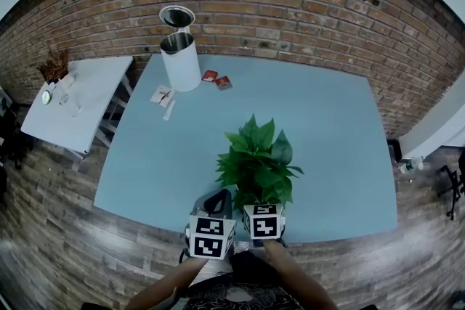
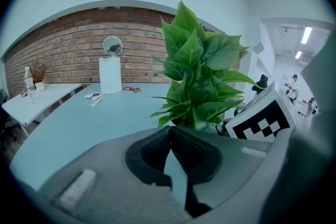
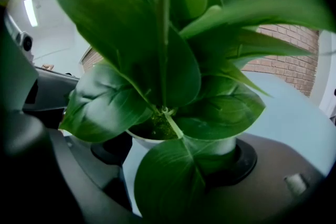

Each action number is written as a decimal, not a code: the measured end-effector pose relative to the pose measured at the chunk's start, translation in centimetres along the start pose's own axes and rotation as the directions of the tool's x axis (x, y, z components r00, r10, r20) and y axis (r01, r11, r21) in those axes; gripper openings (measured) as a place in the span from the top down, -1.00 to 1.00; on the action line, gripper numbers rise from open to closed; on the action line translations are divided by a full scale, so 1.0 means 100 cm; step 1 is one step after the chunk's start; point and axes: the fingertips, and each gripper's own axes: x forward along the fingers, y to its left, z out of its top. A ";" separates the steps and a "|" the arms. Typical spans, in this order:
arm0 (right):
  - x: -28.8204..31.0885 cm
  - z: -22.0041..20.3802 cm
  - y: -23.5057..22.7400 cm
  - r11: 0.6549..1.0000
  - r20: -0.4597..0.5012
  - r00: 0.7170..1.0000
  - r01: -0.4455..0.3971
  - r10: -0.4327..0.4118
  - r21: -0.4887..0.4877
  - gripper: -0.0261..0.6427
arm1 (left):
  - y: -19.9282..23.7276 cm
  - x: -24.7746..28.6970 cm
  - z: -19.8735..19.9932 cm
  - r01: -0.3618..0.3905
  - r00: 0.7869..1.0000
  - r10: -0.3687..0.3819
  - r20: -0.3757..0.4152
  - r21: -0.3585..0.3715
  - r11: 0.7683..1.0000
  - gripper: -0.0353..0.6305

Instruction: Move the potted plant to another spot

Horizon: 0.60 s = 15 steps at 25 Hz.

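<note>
The plant (image 1: 258, 160) stands close to the near edge of the worktop (image 1: 327, 127), about at the middle of that edge. It has many broad, pointed leaves of a fresh green colour, smooth and a little glossy, with a pale vein along the middle of each. The leaves spread upward and to all sides from thin green stems. They rise from a small round pot (image 3: 226, 146), which is white and smooth, with a plain rim. Inside the pot the filling looks green and grainy, like moss.

The right hand-held gripper (image 3: 176, 155) is clamped on the pot. Its two dark, rounded pads lie against the pot's opposite sides, and one big leaf hangs down in front of them. The left hand-held gripper (image 2: 169, 134) is just beside the plant, on its left. Its jaws are together and nothing is between them; their black pads (image 2: 152, 149) have a fine ribbed texture.

The worktop is flat, matt and light blue. Toward its far left corner stand a white cylinder (image 1: 180, 62) and a round mirror (image 1: 176, 16). Two small red packets (image 1: 216, 79) lie beside the cylinder.
</note>
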 end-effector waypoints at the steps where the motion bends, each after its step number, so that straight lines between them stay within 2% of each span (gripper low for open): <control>1: 0.001 0.001 -0.001 1.000 -0.002 1.000 -0.003 0.003 0.001 -0.42 | 0.000 0.001 0.001 -0.001 1.000 0.001 -0.001 -0.001 1.000 0.89; 15: 0.022 0.019 -0.024 1.000 -0.046 0.999 -0.020 0.019 -0.010 -0.40 | 0.002 0.028 0.019 -0.012 1.000 0.012 -0.007 0.001 1.000 0.89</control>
